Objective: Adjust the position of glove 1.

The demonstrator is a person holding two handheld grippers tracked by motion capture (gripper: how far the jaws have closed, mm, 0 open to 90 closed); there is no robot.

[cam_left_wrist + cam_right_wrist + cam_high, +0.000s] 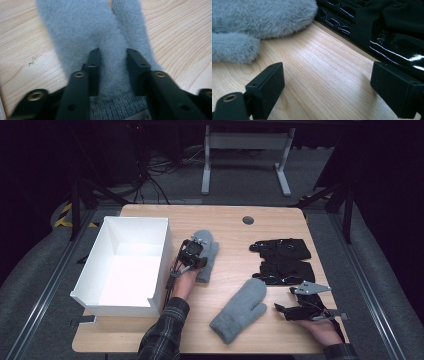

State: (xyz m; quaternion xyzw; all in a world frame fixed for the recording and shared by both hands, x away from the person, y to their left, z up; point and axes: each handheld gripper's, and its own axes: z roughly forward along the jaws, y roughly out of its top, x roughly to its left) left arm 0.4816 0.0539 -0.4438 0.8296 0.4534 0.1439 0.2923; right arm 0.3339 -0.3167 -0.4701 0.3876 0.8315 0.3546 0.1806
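A grey fuzzy mitten (206,251) lies just right of the white box. My left gripper (196,256) is down on it. In the left gripper view this mitten (82,27) stretches away from me, and a ridge of its fur near the knit cuff is pinched between the pads of my left gripper (113,72). A second grey mitten (241,309) lies at the front middle. My right gripper (282,309) rests low at the front right, beside that mitten. In its own view my right gripper (324,87) stands open over bare wood, the mitten (257,17) ahead on the left.
An open white box (165,251) stands on the left of the wooden table (235,232). Two black gloves (280,249) (286,271) lie at the right, the nearer one (387,30) just ahead of my right jaws. A round grommet (248,220) sits near the far edge.
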